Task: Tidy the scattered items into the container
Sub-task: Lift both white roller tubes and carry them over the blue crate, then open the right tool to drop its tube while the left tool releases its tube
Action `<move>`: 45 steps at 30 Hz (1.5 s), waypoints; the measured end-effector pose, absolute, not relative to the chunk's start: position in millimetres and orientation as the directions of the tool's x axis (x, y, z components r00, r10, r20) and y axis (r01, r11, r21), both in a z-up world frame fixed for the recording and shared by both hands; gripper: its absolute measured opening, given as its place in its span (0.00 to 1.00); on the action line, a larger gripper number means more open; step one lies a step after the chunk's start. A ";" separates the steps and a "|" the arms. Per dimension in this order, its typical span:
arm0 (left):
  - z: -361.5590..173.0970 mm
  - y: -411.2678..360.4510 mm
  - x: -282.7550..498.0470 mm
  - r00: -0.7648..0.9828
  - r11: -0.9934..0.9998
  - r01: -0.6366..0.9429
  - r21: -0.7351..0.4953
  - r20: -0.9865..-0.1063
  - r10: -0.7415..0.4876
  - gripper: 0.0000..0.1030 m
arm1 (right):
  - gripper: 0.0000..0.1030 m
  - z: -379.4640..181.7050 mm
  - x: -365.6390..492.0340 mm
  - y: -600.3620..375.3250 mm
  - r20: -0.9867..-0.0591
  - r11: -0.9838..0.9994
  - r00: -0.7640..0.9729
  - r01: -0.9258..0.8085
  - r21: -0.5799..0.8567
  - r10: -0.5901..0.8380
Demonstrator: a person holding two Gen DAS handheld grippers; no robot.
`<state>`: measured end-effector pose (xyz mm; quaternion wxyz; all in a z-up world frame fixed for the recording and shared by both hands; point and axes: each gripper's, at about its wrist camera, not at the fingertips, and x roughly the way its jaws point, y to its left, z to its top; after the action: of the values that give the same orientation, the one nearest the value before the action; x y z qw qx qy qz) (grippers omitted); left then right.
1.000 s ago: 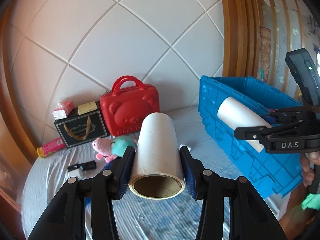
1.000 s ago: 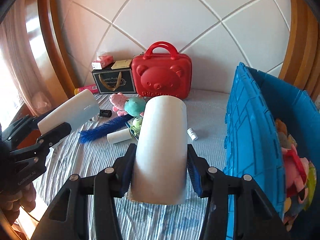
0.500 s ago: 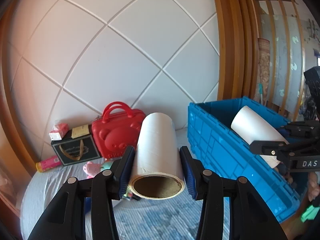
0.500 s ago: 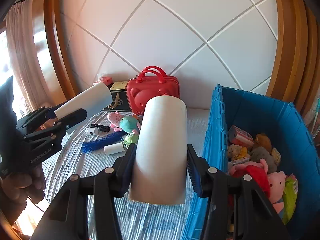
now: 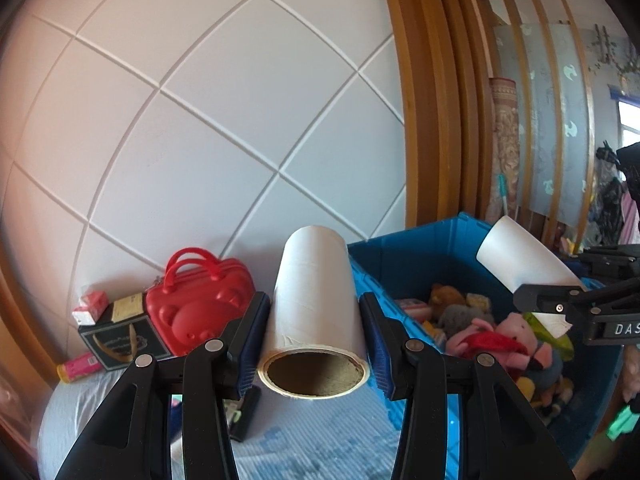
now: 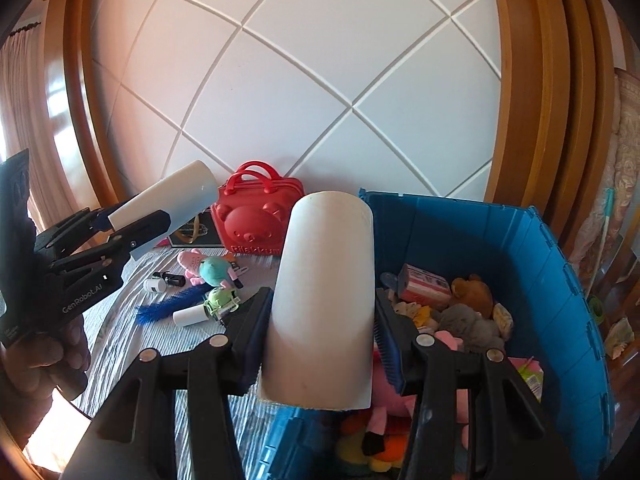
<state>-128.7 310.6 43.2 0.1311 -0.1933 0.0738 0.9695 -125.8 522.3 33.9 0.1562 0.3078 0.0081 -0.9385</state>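
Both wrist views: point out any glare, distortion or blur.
Left wrist view: fisheye bends the white panel wall and wooden frame; corners go dark; window blows out. Right wrist view: warm glare washes the curtain; same bending; blue bin stays sharp.

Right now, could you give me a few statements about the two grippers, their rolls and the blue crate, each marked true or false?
1. The left gripper is shut on a white roll. True.
2. The right gripper is open and holds nothing. False: it clamps its own white roll.
3. The blue crate holds nothing. False: soft toys lie inside.
4. The red bear case stands outside the crate, by the wall. True.
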 end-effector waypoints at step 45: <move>58.1 534.2 -265.4 -0.794 -0.914 -0.406 0.025 -0.504 0.339 0.44 | 0.46 20.8 -209.4 682.7 -0.652 -0.994 -0.750 0.102 0.046 -0.107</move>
<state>-265.4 534.2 58.1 0.1971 -0.2531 0.0660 0.9448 -209.4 682.7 20.8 0.0559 0.3488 -0.0039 -0.9355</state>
